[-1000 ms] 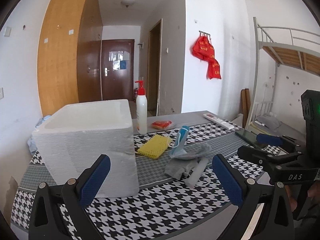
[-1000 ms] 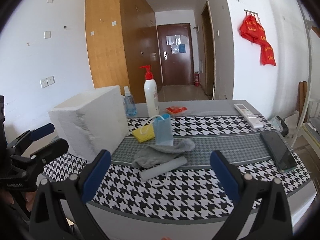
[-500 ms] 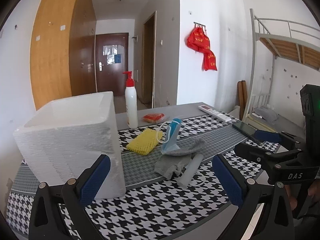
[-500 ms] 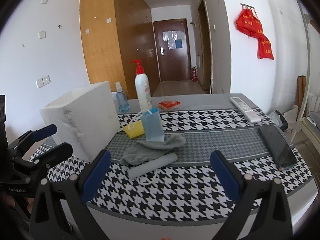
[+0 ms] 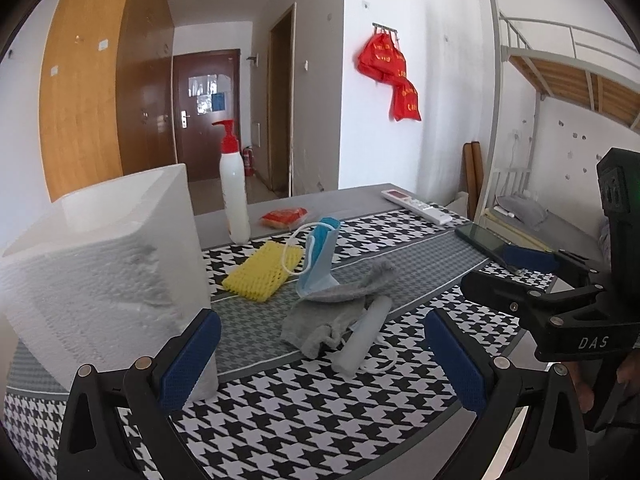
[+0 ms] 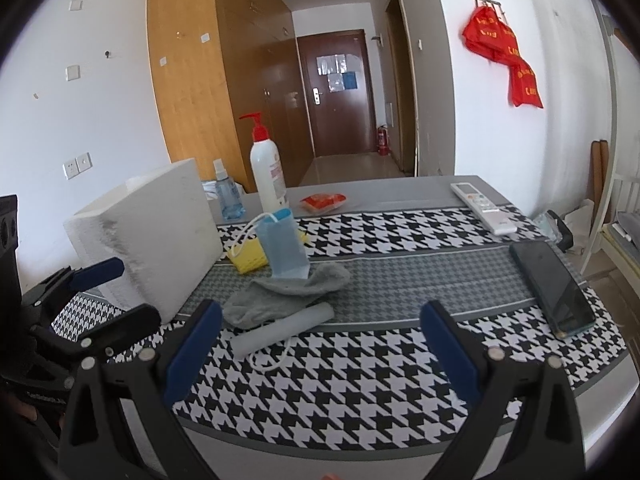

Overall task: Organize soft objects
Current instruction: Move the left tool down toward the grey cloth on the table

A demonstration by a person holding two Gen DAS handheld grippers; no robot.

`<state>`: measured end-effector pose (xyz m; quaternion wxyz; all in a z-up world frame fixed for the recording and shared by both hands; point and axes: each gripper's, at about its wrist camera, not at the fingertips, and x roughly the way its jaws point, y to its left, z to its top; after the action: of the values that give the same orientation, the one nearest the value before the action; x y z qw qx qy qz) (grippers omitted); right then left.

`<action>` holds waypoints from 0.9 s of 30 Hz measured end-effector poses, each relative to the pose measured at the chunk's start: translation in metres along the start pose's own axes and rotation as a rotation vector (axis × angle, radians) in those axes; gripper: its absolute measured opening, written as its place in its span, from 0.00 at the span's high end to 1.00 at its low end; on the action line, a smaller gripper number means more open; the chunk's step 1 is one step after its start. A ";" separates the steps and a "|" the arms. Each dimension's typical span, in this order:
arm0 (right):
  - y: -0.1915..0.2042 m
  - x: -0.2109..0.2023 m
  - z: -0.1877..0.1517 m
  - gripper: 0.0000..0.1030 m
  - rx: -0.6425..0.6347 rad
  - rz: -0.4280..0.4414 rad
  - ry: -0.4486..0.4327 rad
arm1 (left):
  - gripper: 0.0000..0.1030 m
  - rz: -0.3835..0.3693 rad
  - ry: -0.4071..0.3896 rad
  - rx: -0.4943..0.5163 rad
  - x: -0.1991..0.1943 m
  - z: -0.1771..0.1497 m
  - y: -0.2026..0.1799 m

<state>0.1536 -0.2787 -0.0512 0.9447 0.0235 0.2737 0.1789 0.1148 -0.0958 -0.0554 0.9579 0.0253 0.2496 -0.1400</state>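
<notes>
White foam box (image 5: 108,276) stands at the left end of the houndstooth table (image 6: 360,376); what little of its interior shows looks empty. Soft items all lie outside it, clustered mid-table: grey sock (image 6: 288,292) crumpled, a rolled pale mask (image 6: 284,330) touching its near edge, a blue face mask (image 6: 282,246) propped upright against the sock's far side, yellow foam net (image 5: 262,270) flat just beyond, near the box. Left gripper (image 5: 320,364) wide open, empty, held short of the pile; right gripper (image 6: 318,354) likewise spread, nothing between its pads, hovering at the table's near edge. Judgement: sorting not begun; every soft piece is left to move, probably into the box. Phone (image 6: 552,292), remote (image 6: 482,202), pump bottle (image 6: 268,168) are hard goods and likely stay.
</notes>
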 end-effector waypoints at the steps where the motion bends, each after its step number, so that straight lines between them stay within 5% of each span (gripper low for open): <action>1: -0.001 0.000 0.000 0.02 0.003 0.002 0.000 | 0.01 -0.006 0.006 0.002 0.003 0.000 -0.001; 27: -0.030 0.026 0.004 0.02 0.032 0.001 0.034 | 0.01 -0.003 0.133 -0.023 0.060 0.001 -0.002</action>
<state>0.1861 -0.2976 -0.0652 0.9393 0.0358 0.2927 0.1754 0.1648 -0.1136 -0.0839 0.9392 0.0232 0.3143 -0.1365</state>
